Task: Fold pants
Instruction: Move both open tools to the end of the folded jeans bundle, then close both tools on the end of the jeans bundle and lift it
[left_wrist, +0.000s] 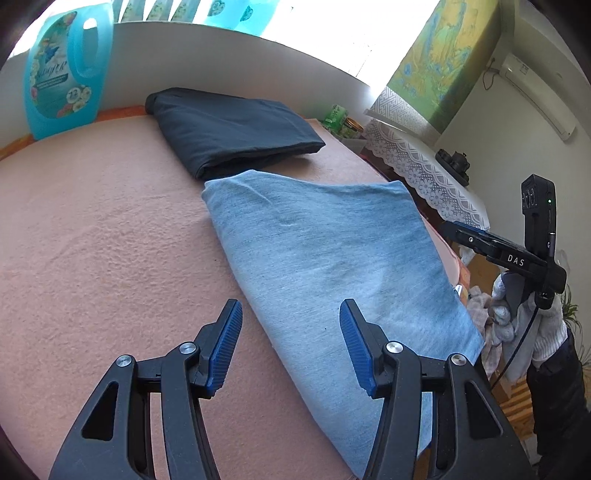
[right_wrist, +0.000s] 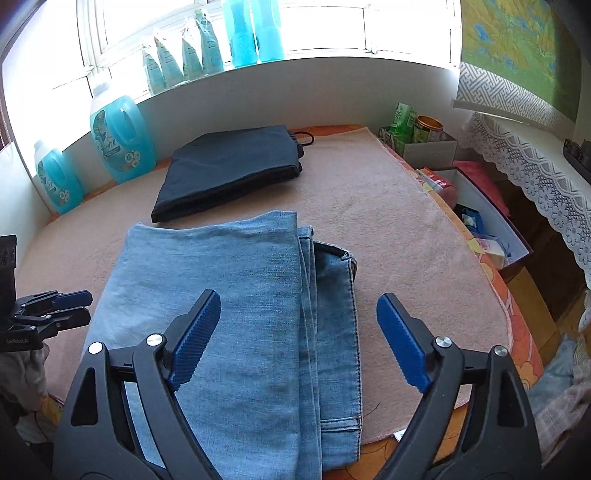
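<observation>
Your light blue jeans (right_wrist: 229, 295) lie folded in a neat stack at the center of the pink tabletop (right_wrist: 406, 229), so the folding looks nearly finished. Both the left hand-held gripper (left_wrist: 291, 332) and right hand-held gripper (right_wrist: 299, 332) hover open, holding nothing. Behind sit one folded dark pair of pants (right_wrist: 229, 170) and two blue detergent jugs (right_wrist: 122, 140).

Daylight is being admitted through the window (right_wrist: 221, 40) at twelve o'clock; its panes are being blown out to white glare. The pink blanket (left_wrist: 92, 229) is being lit evenly, with soft shadows only. Strong barrel distortion is being seen at all edges, with dark vignetting at the corners. Focus is being held sharp throughout.
</observation>
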